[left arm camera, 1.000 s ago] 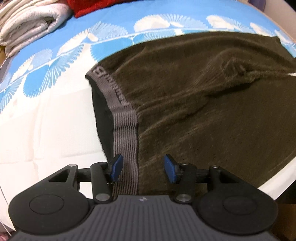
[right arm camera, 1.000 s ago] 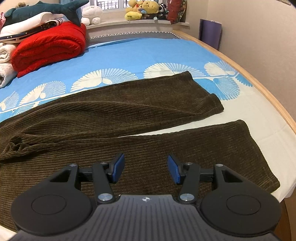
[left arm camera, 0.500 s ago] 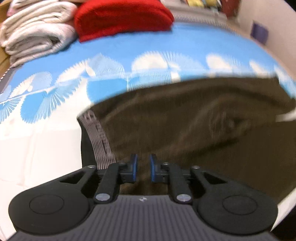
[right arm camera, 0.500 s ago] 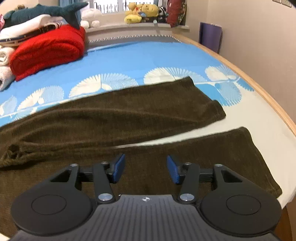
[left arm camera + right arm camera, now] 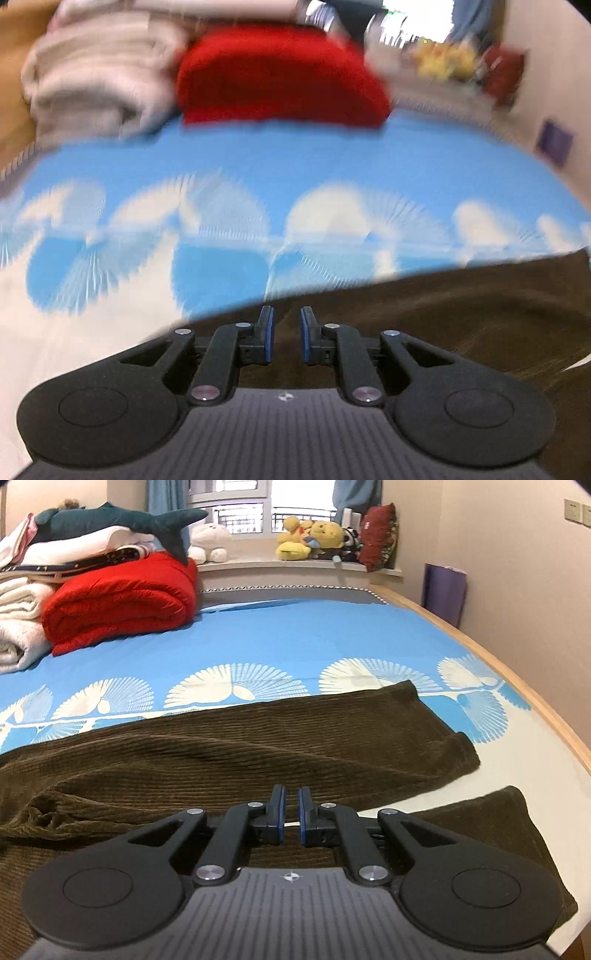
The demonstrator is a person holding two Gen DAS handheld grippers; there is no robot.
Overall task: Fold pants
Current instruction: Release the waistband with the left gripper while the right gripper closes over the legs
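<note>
Both claws, the left gripper (image 5: 284, 334) and right gripper (image 5: 291, 814), look pinched almost shut on the brown pants (image 5: 229, 760) lying on the blue bed (image 5: 295, 635). I think the near leg should be lifted slowly and evenly, then laid flat on the far leg.

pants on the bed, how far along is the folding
Early. Done: the pants lie spread on the bed, legs apart, no fold visible. In hand: both grippers have their jaws nearly closed low over the fabric, the left gripper near the top edge, the right gripper on the near leg; whether cloth is pinched is unclear. Left: every fold.
</note>
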